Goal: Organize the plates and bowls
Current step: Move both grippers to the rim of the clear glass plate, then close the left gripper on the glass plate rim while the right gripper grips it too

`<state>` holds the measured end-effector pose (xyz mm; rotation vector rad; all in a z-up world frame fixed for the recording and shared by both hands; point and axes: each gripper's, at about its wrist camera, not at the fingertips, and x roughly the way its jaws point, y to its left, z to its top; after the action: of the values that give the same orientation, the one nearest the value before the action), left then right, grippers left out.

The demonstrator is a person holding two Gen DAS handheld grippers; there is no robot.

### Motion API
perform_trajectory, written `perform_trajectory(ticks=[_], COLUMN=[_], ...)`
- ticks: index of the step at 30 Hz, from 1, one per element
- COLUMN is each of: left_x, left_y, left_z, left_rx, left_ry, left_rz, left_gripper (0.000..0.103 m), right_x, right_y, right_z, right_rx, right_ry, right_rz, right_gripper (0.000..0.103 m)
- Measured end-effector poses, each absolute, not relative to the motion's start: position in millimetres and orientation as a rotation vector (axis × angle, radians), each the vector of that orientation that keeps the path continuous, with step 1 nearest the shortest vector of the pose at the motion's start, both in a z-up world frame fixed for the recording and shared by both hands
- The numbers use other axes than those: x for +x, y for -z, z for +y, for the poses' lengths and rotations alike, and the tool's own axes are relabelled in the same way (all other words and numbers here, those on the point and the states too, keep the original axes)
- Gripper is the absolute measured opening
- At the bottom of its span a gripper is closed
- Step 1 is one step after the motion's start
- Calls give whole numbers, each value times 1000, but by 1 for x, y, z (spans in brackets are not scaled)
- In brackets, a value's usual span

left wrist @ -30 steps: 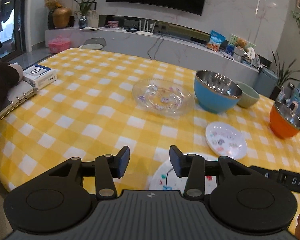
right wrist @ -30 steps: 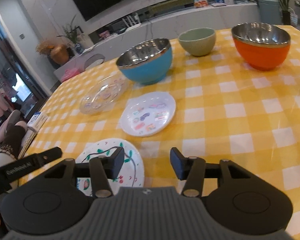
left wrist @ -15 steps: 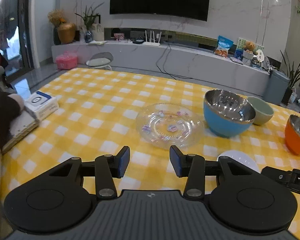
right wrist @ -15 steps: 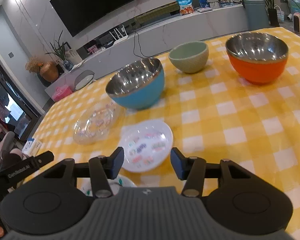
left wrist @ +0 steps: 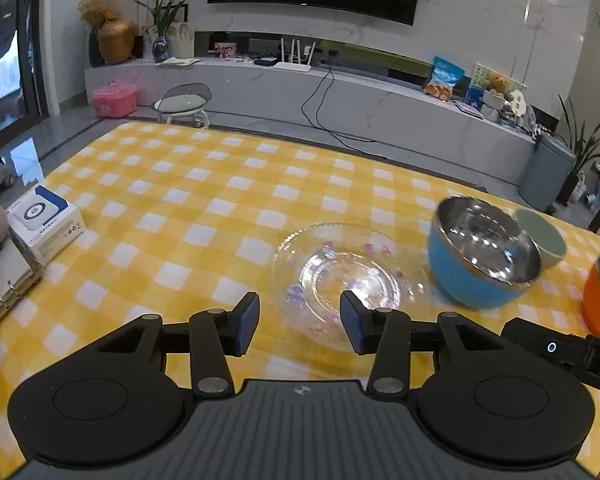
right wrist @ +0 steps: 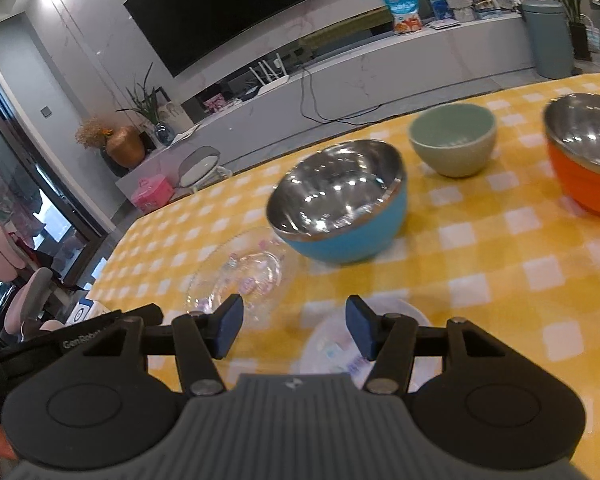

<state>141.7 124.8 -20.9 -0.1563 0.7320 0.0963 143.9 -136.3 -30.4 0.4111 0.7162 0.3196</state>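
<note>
toward the surface's right edge, the clear glass plate (left wrist: 350, 276) lies beside the blue bowl (left wrist: 480, 260). left hand-held gripper (left wrist: 299, 322) and right hand-held gripper (right wrist: 294, 330) are opening, empty. approach step; next, likely grasp the plate's rim.

white plate (right wrist: 332, 344): blurred, partly behind fingers | orange bowl (right wrist: 588, 164): cut by right edge

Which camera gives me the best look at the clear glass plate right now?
The left wrist view: the clear glass plate lies whole and fairly sharp just ahead of the open left gripper. In the right wrist view the plate is blurred, off to the left, its near edge behind that gripper's finger.
</note>
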Motion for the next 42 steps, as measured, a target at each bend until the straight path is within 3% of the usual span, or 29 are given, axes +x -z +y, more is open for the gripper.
perform_trajectory(ticks=[7,15,27,29,33,35,38,42], left_x=[169,191,203,204,206,206,206,203], left_y=[39,58,80,81,81,81,81,80], left_z=[148,160,163,161,156,155,163,171], left_rx=[-254,-271,-287,-307,-301,-278,-322,-398], left_ry=[-91,-56,7,18,4,-22,-26,-38], left_rz=[735,709,714,713,716,715,715,720], left_gripper=[53,53,52,48,40,26,19,15], right_x=[173,208,231,233,237,237,235,237], right_y=[45,65,88,88,93,94,96,97], right_z=[-121,-102,-96,-96,-96,-94,-95,-101], right_rx=[414,413,446,462,506,521,515,551], right_ry=[-324,-331,-308,-311,-331,-327,-307,-308], right_rz=[729,765,793,792,808,802,799,820], right_gripper=[56,41,36,33,19,17,7,6])
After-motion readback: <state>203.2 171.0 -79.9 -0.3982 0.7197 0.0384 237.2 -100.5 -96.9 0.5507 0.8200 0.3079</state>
